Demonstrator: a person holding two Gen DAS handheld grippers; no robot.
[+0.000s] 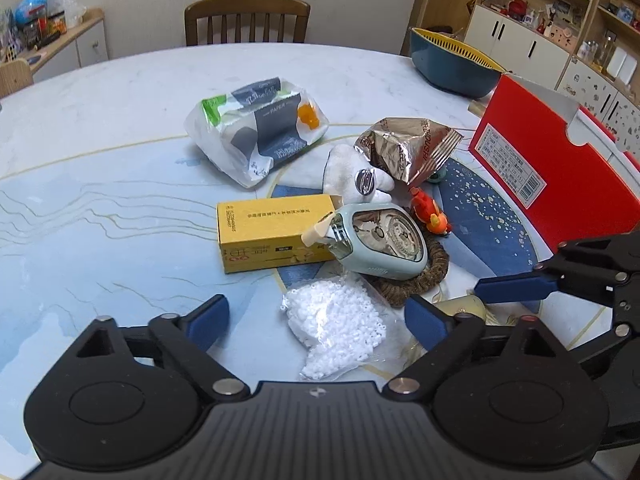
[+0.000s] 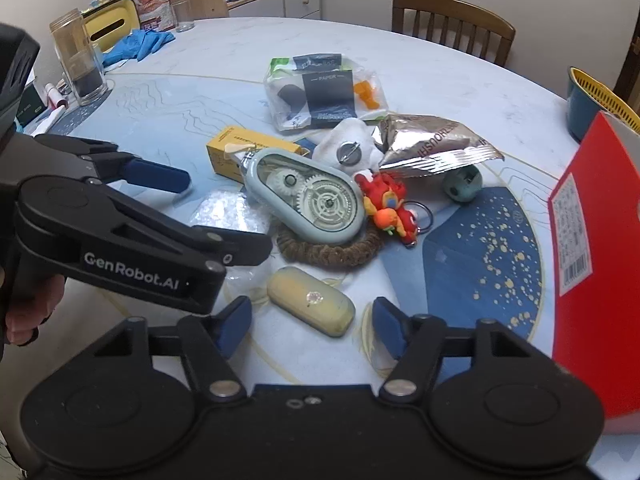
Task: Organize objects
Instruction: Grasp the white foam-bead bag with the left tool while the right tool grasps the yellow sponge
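A pile of objects lies mid-table: a pale green correction-tape dispenser (image 1: pixel 380 240) (image 2: pixel 308 196) on a brown woven ring (image 2: pixel 328 250), a yellow box (image 1: pixel 272 232) (image 2: pixel 248 150), a bag of white beads (image 1: pixel 340 324), a silver foil bag (image 1: pixel 408 152) (image 2: pixel 432 148), a red toy (image 2: pixel 388 204), a tissue pack (image 1: pixel 256 128) (image 2: pixel 320 88) and a yellow oval case (image 2: pixel 312 306). My left gripper (image 1: pixel 316 320) is open just above the bead bag. My right gripper (image 2: pixel 312 324) is open around the near end of the yellow case.
A red box (image 1: pixel 560 172) (image 2: pixel 596 260) stands at the right. A blue and yellow basket (image 1: pixel 452 60) sits at the far right edge. A glass jar (image 2: pixel 78 64) and blue gloves (image 2: pixel 136 46) are at the far left. A chair (image 1: pixel 246 22) stands behind the table.
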